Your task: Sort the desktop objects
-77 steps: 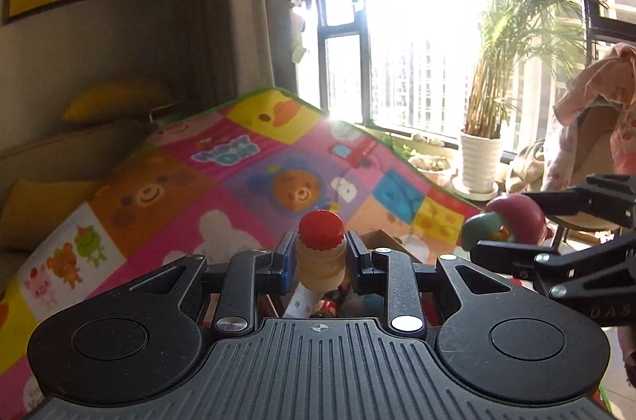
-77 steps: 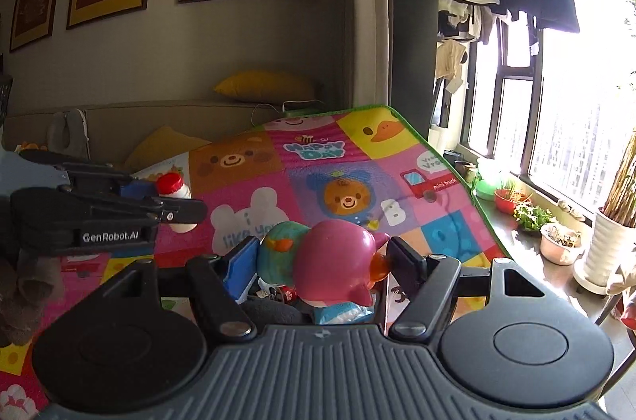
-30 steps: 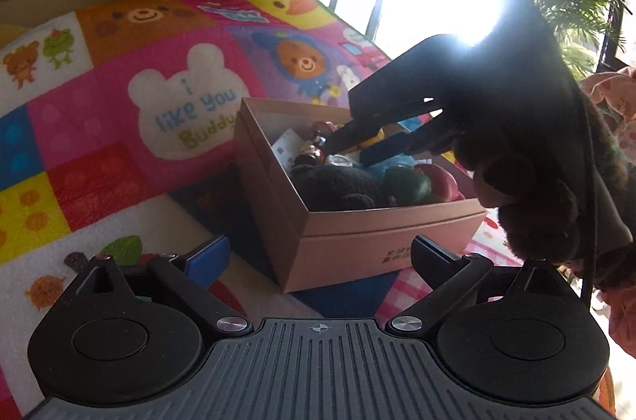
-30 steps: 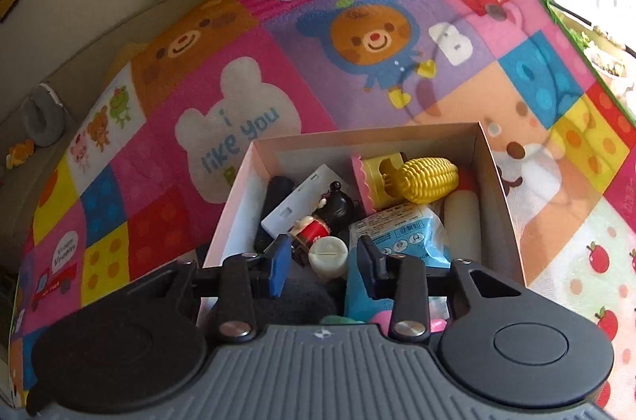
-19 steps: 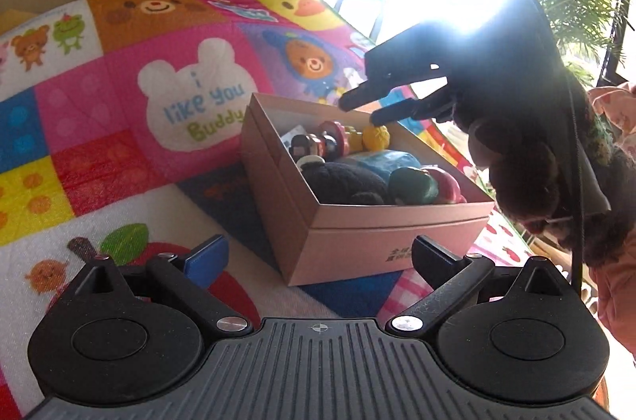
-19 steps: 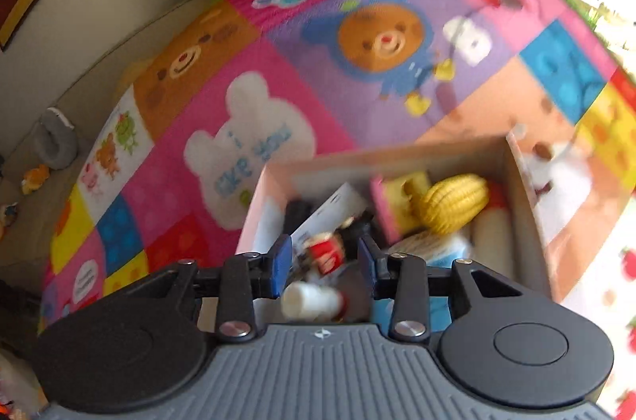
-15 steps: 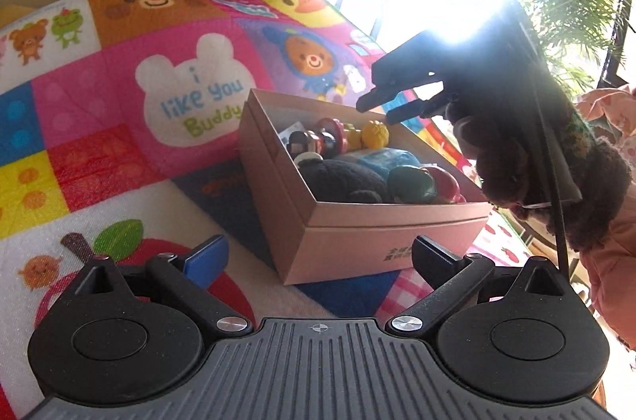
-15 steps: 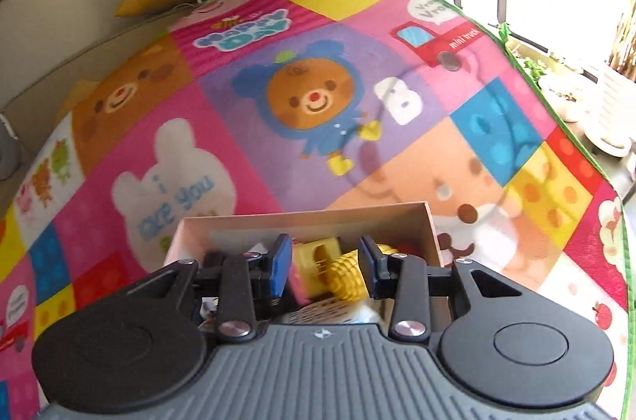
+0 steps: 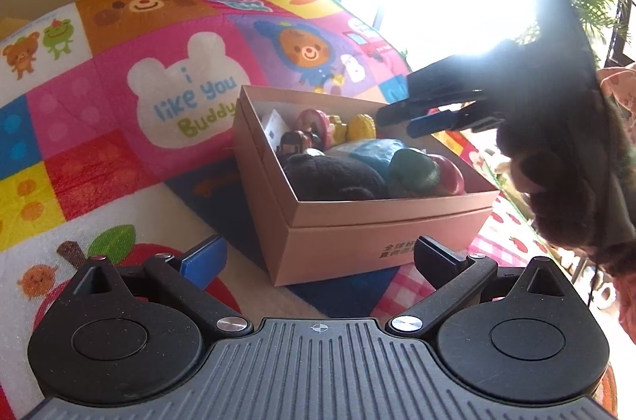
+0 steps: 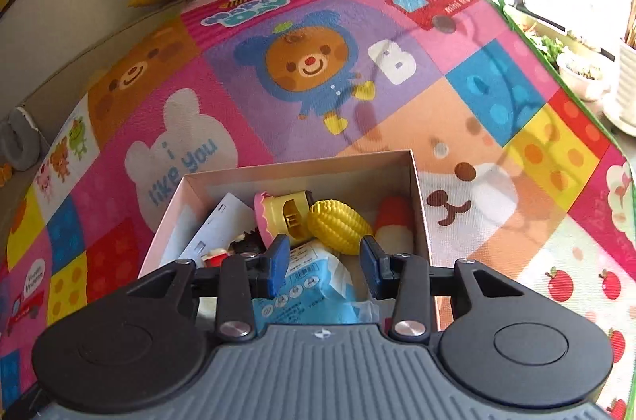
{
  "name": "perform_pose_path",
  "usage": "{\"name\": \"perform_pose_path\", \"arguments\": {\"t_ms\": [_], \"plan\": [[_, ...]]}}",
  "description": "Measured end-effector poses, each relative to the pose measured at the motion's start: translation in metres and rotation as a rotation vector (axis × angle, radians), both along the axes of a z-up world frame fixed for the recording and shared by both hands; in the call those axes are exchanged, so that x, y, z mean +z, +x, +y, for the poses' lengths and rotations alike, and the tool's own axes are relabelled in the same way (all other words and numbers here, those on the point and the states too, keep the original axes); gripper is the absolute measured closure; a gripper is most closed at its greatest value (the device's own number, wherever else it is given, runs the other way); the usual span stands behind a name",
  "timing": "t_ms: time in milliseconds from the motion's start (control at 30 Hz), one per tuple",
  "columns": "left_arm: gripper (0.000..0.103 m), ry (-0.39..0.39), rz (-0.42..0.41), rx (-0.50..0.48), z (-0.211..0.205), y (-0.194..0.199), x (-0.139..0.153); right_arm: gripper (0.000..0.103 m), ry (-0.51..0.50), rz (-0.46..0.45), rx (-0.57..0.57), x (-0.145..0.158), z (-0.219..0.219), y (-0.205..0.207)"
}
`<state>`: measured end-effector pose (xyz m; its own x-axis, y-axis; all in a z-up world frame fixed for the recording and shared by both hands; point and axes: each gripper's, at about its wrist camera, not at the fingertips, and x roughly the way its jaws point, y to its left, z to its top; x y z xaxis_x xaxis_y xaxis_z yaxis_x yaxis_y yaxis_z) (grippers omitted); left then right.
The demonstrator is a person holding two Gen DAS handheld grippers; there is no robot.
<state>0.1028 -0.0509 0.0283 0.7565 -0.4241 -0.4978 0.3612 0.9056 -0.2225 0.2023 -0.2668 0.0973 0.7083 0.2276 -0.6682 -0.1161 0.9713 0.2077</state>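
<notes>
Box [image 9: 381, 233] sits packed with toys; both tools, left tool [image 9: 318, 257] and right tool [image 10: 324, 267], are spread and empty, so lift clear without snagging the rim.

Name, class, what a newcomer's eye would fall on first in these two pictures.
The bright patchwork play mat with its cartoon bears fills both views. On it sits a pink cardboard box crammed with toys, a yellow corn cob near its far end. The right gripper hangs above the box, jaws empty.
</notes>
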Motion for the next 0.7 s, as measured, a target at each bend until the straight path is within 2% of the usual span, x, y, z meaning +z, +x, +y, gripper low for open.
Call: {"name": "perform_pose_path", "arguments": {"t_ms": [133, 233, 400, 533, 600, 667, 700], "plan": [[0.0, 0.029, 0.015, 0.031, -0.003, 0.004, 0.002, 0.061, 0.012, -0.037, 0.127, 0.01, -0.003, -0.038], [0.0, 0.051, 0.019, 0.051, -0.005, 0.006, 0.006, 0.057, -0.038, -0.028, 0.217, 0.008, 0.007, -0.053], [0.0, 0.08, 0.019, 0.071, -0.007, 0.004, 0.011, 0.055, -0.229, -0.044, 0.159, -0.016, 0.022, -0.047], [0.0, 0.101, 0.014, 0.059, -0.008, 0.002, 0.012, 0.053, -0.166, -0.044, 0.131, -0.022, 0.011, -0.045], [0.0, 0.101, 0.01, 0.046, -0.01, 0.002, 0.011, 0.045, -0.091, -0.069, 0.143, -0.01, -0.002, -0.05], [0.0, 0.086, 0.002, 0.031, -0.012, 0.002, 0.011, 0.006, 0.014, -0.109, 0.093, 0.007, -0.026, -0.052], [0.0, 0.077, 0.001, 0.024, -0.014, 0.002, 0.011, 0.0, 0.058, -0.132, 0.051, 0.012, -0.038, -0.051]]}}
